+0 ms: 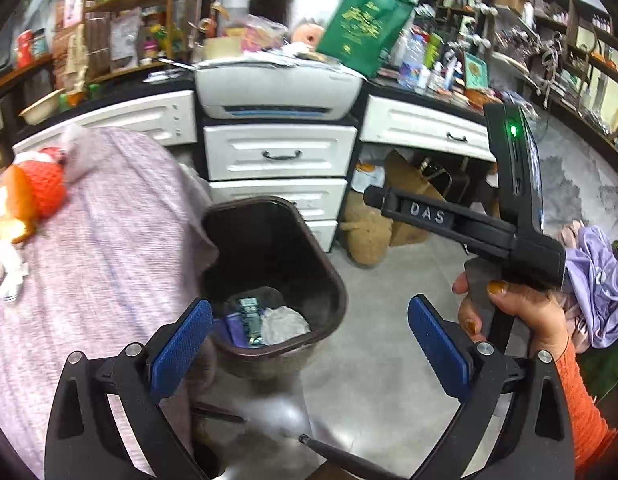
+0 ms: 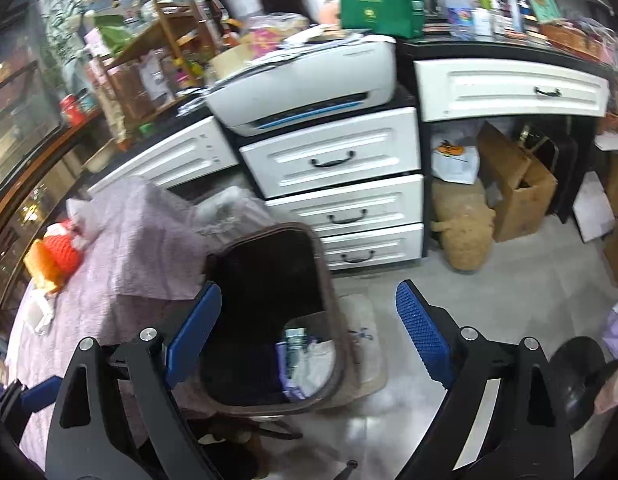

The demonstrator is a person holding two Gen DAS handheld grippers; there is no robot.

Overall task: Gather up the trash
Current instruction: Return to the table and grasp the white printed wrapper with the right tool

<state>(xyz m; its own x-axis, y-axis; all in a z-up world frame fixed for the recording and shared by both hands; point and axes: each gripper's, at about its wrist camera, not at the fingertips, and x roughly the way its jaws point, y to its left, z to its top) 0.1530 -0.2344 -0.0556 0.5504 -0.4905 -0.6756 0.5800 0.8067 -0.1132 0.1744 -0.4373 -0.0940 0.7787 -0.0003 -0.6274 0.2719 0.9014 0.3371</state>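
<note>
A dark brown trash bin [image 1: 333, 280] stands on the floor beside the table; it also shows in the right wrist view [image 2: 333, 300]. Inside it lie crumpled paper [image 1: 285, 324], a purple wrapper and a green packet [image 1: 249, 312]; the same trash [image 2: 305, 356] shows in the right wrist view. My left gripper [image 1: 309, 340] is open and empty above the bin's near rim. My right gripper [image 2: 309, 340] is open and empty over the bin. The right gripper's body [image 1: 469, 224], held by a hand [image 1: 509, 312], shows in the left wrist view to the right of the bin.
A table with a lilac cloth [image 1: 89, 260] lies left, with an orange knitted toy [image 1: 41, 188] on it. White drawers [image 1: 281, 156] and a printer [image 1: 277, 88] stand behind the bin. Cardboard boxes [image 2: 517, 184] sit under the desk. Purple fabric [image 1: 601, 280] lies at right.
</note>
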